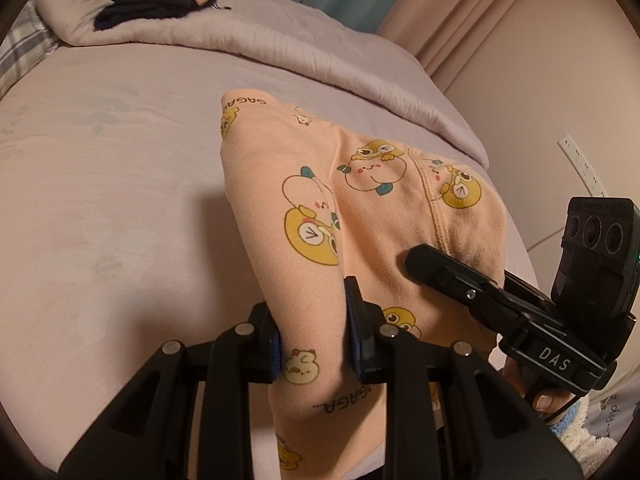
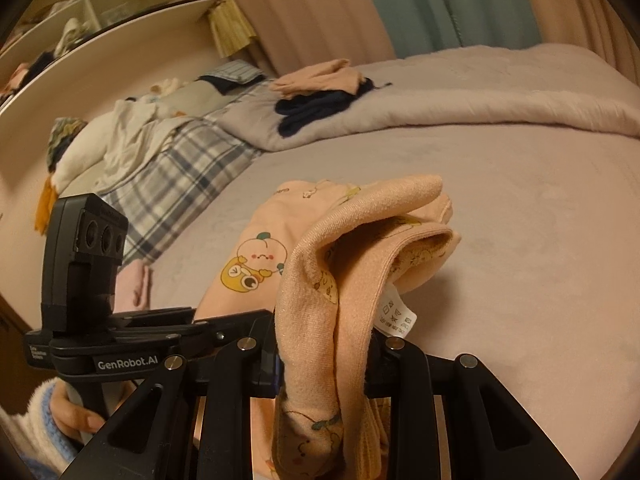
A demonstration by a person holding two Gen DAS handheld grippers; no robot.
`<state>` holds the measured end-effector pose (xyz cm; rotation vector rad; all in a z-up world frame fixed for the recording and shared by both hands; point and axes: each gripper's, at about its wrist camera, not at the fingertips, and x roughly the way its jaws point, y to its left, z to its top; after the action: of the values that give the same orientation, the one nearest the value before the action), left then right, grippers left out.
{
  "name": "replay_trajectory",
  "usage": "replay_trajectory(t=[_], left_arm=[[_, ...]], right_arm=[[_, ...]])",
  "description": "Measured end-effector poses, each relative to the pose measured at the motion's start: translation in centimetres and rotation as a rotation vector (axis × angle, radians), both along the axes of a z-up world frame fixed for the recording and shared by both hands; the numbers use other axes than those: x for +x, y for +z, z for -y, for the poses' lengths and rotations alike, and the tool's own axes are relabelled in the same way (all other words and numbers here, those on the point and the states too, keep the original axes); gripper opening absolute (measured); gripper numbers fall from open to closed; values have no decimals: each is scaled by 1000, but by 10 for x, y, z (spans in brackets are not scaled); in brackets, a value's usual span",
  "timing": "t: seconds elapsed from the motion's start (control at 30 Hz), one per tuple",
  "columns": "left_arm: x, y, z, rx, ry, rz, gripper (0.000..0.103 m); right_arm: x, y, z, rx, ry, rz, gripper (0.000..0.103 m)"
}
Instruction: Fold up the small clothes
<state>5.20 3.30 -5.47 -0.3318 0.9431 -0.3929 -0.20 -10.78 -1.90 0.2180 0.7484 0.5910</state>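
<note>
A small peach garment (image 1: 288, 168) printed with yellow cartoon figures hangs above the mauve bed sheet (image 1: 112, 208), stretched between both grippers. My left gripper (image 1: 314, 320) is shut on a thick fold of it near the bottom of the left wrist view. My right gripper (image 1: 424, 264) reaches in from the right, one finger lying on top of the cloth, the other hidden under it. In the right wrist view my right gripper (image 2: 326, 348) is shut on a bunched ribbed edge of the garment (image 2: 360, 232), whose white care label (image 2: 396, 312) dangles. My left gripper (image 2: 208, 322) sits alongside at the left.
A folded quilt (image 1: 280, 40) runs along the far side of the bed, with a dark navy garment (image 1: 148, 4) and a peach one (image 2: 320, 76) on it. A plaid blanket (image 2: 180, 168) with loose white clothes (image 2: 124, 140) lies far left; a wall (image 1: 540, 100) is close on the right.
</note>
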Motion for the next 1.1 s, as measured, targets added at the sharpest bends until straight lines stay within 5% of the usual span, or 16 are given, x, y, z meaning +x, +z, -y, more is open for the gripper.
replay_trajectory(t=[0.47, 1.1], left_arm=[[-23, 20, -36, -4, 80, 57, 25], [-5, 18, -54, 10, 121, 70, 25]], right_arm=[[0, 18, -36, -29, 85, 68, 29], [19, 22, -58, -55, 124, 84, 29]])
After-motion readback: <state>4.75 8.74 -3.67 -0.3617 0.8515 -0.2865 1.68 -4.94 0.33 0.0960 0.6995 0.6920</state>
